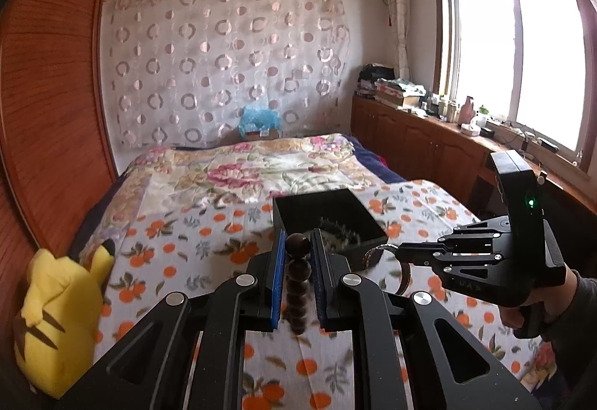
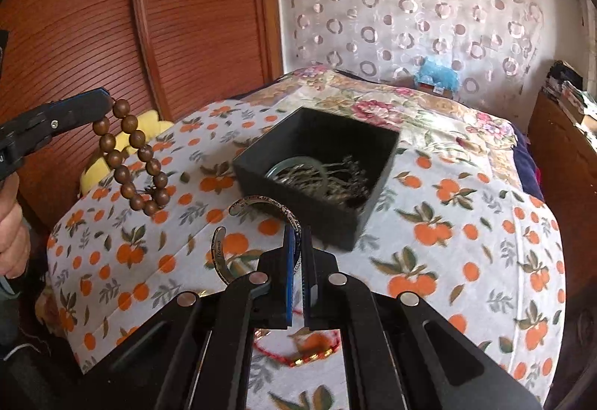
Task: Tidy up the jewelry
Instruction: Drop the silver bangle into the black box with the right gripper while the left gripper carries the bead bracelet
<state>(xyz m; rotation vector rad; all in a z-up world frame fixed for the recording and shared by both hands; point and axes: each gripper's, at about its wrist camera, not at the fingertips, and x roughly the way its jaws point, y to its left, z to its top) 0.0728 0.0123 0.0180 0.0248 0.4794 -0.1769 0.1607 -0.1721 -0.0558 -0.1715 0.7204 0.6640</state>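
My left gripper (image 1: 297,242) is shut on a brown wooden bead bracelet (image 1: 297,283), which hangs down between its blue pads. From the right wrist view the bracelet (image 2: 132,156) dangles in the air from the left gripper (image 2: 106,100), above the cloth. My right gripper (image 2: 297,234) is shut on a silver cuff bangle (image 2: 261,202) that curves out to its left. In the left wrist view the right gripper (image 1: 399,251) holds the bangle (image 1: 377,253) just beside the black box (image 1: 291,210). The open black box (image 2: 335,219) holds a glass bangle (image 2: 298,163) and dark chains.
An orange-print cloth (image 2: 447,223) covers the bed's near end, a floral quilt (image 1: 242,163) beyond. A red string bracelet (image 2: 298,354) lies on the cloth under my right gripper. A yellow plush toy (image 1: 56,316) sits at the left edge by the wooden wardrobe (image 1: 48,92). Cabinets (image 1: 429,145) line the window side.
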